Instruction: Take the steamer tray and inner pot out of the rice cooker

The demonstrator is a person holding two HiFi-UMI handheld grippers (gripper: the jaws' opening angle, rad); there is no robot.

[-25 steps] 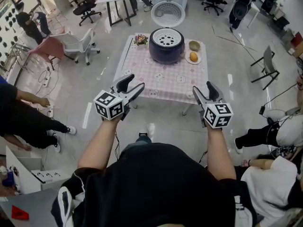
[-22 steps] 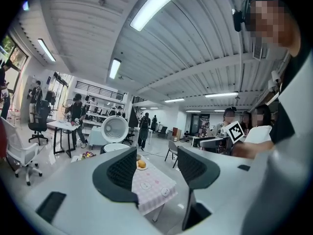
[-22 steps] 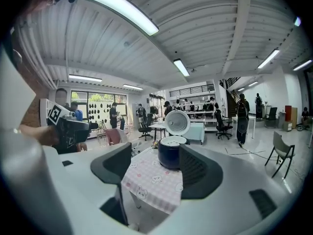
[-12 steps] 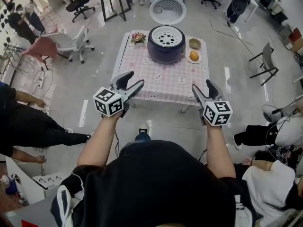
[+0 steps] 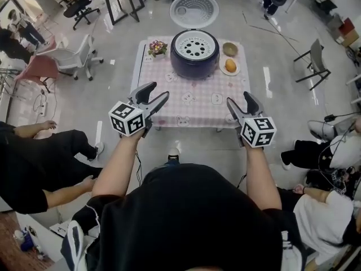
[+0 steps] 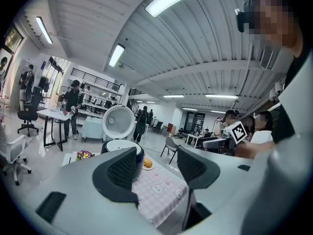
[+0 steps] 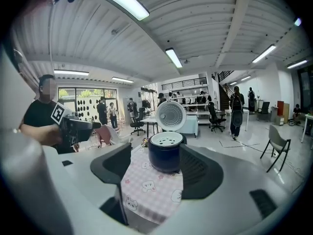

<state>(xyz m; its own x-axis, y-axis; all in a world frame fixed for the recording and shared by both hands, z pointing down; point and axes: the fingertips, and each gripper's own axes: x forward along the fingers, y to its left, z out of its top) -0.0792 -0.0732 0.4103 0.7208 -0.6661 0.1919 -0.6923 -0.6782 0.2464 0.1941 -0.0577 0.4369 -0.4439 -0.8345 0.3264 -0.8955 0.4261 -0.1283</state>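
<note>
The left gripper and right gripper hover, jaws apart and empty; the rice cooker stands well ahead, between them.

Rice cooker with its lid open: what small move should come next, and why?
Probably move both tools forward toward the rice cooker: the left tool and right tool are open, short of the table, and the steamer tray lies uncovered.

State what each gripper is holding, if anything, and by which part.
Nothing: the left gripper and right gripper are open and empty, away from the dark blue round rice cooker.
</note>
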